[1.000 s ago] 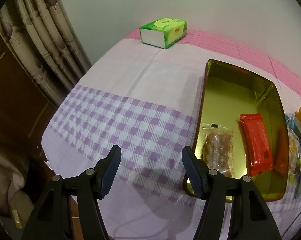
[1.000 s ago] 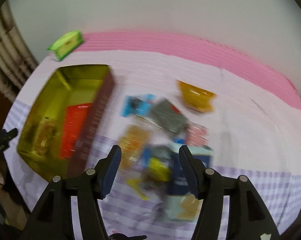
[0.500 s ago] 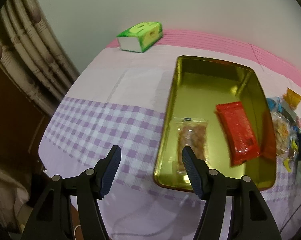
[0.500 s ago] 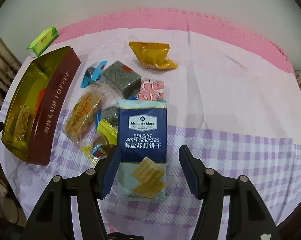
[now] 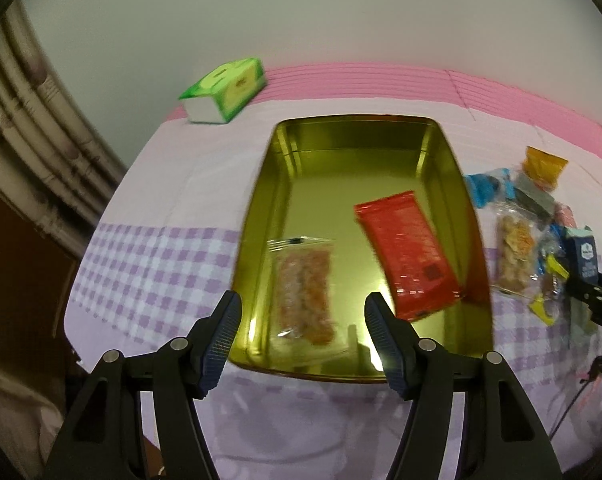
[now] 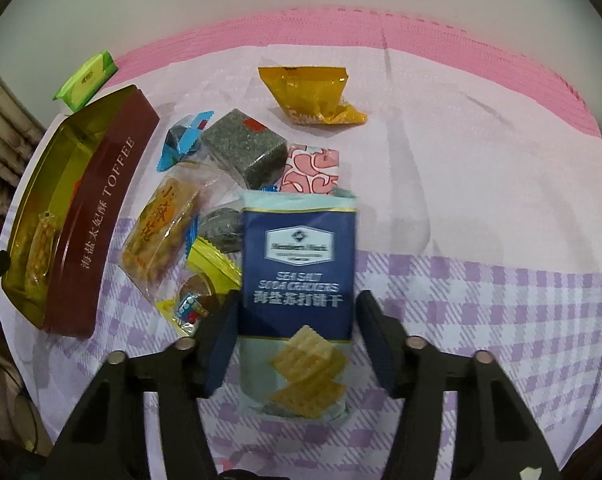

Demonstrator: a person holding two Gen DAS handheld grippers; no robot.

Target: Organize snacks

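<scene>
Right gripper [image 6: 297,332] is closing around the blue cracker pack [image 6: 297,280], which lies on the bench [image 6: 481,160] against a heap of small snacks [image 6: 205,216]. Left gripper [image 5: 303,334] hangs wide and empty over the gold tin [image 5: 361,152], which holds a red packet [image 5: 407,252] and a clear pastry bag [image 5: 305,288].

In the left wrist view the tin [image 5: 261,208] sits in the middle of the cloth [image 5: 157,264]. Two packs lie in the tin, one [image 5: 305,288] at lower left, one [image 5: 407,254] to its right. A box [image 5: 225,90] stands behind the tin, at upper left. In the right wrist view the tin is at left, a heap of snacks [image 6: 205,216] right of it, and the cracker pack [image 6: 297,300] in front.
</scene>
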